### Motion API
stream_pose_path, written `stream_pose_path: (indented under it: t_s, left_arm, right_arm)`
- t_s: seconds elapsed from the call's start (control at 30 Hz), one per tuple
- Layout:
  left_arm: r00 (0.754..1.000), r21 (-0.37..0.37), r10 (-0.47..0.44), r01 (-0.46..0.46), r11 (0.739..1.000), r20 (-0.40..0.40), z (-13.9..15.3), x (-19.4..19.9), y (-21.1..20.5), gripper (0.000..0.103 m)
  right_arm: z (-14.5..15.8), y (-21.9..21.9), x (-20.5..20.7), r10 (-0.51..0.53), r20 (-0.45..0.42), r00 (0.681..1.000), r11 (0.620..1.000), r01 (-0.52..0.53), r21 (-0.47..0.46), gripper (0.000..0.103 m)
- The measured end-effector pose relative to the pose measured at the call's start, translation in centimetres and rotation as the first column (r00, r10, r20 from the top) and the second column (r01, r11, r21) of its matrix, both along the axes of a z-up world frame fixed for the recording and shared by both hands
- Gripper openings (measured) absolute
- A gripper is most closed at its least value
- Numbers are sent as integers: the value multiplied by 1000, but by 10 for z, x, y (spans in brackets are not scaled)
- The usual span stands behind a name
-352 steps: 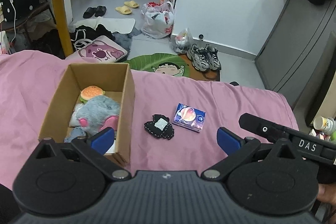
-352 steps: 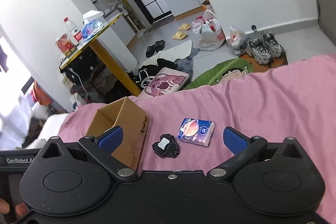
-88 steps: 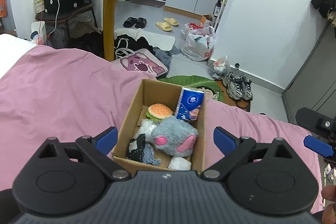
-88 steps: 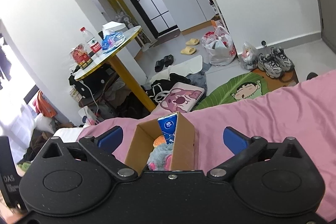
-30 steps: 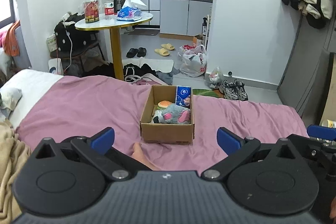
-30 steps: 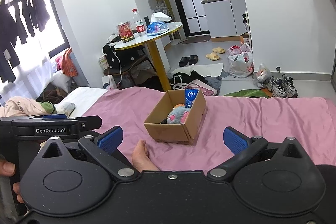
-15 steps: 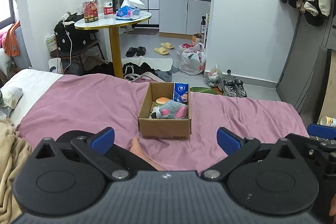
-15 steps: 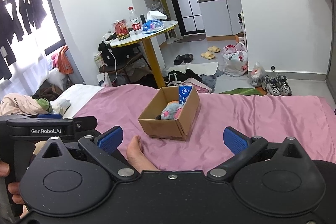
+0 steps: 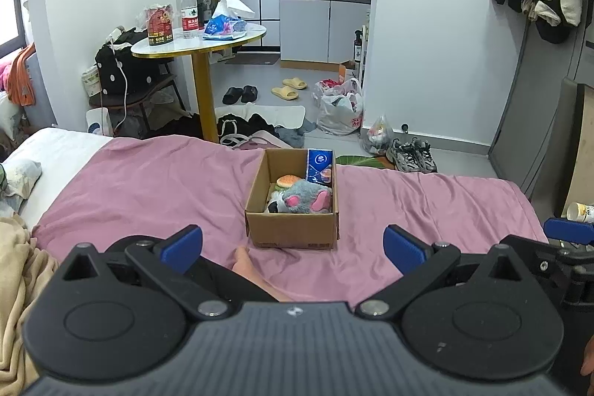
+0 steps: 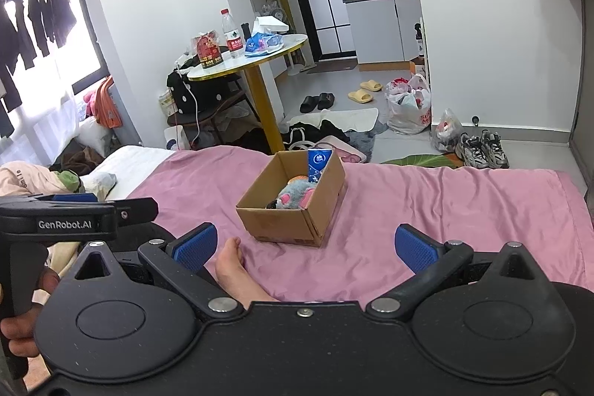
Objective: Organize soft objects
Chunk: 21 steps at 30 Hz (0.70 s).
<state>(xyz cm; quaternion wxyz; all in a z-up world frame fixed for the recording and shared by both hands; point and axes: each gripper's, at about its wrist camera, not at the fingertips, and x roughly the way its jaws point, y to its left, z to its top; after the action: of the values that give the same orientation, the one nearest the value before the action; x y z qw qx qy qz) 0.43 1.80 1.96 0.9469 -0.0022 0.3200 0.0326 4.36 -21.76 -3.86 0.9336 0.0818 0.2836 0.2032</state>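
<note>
A cardboard box (image 9: 293, 229) stands on the pink bed cover (image 9: 148, 180); it also shows in the right wrist view (image 10: 282, 219). Inside it lie a grey and pink plush toy (image 9: 302, 198), a burger-shaped toy (image 9: 289, 180) and an upright blue tissue pack (image 9: 319, 166). My left gripper (image 9: 292, 245) is open and empty, held well back from the box. My right gripper (image 10: 303, 245) is open and empty, also well back from the box. The left gripper's body shows at the left of the right wrist view (image 10: 74, 214).
A bare foot (image 10: 230, 262) rests on the bed just before the box. A round table (image 9: 200, 41) with a bottle and bags stands beyond the bed. Shoes (image 9: 408, 154), slippers and bags lie on the floor. Beige bedding (image 9: 15, 266) is at the left.
Both grippers have drawn a little further back from the box, which looks slightly smaller. Earlier, the tissue pack and black patch lay on the bed; they now sit in the box.
</note>
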Motion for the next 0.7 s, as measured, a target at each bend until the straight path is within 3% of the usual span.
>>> stream_pose_path:
  t_s: [0.7]
  left_arm:
    - [1000,23,-12,12,1000,6,4,-6,-4,103]
  right_arm:
    - [4,0,-7,7,29,1000,1000,-6,-30,103]
